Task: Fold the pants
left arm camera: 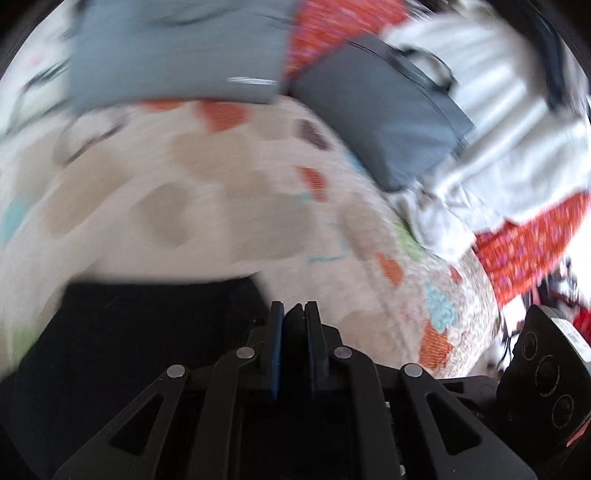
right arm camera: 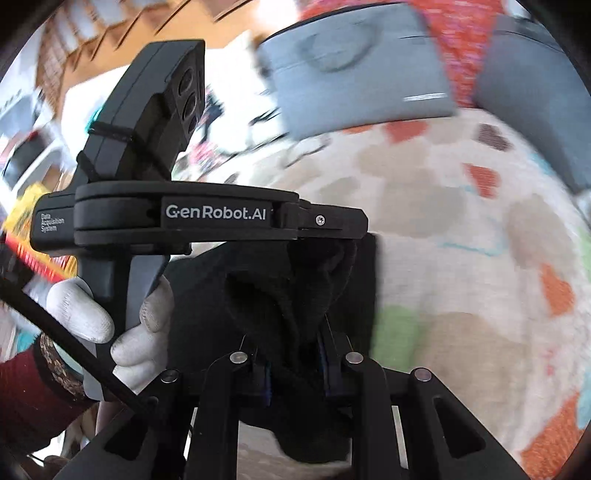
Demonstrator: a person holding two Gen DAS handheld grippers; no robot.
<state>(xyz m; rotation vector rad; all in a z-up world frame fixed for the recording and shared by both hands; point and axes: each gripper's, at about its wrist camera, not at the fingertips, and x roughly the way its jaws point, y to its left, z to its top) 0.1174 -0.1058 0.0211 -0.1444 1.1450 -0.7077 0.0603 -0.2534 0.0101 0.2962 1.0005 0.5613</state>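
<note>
The black pants [left arm camera: 147, 332] hang dark at the lower left of the left wrist view over a patterned bedspread [left arm camera: 221, 192]. My left gripper [left arm camera: 294, 310] is shut on a fold of the black pants. In the right wrist view my right gripper [right arm camera: 293, 354] is shut on a bunched fold of the black pants [right arm camera: 295, 288]. The left gripper [right arm camera: 332, 221] crosses that view from the left, held by a white-gloved hand [right arm camera: 96, 321], and pinches the same cloth just above my right fingers.
Folded grey clothes [left arm camera: 177, 51] and a darker grey folded piece [left arm camera: 384, 114] lie at the far side of the bed, with red patterned cloth [left arm camera: 340, 22] and a white garment [left arm camera: 509, 140] to the right. The room beyond is blurred.
</note>
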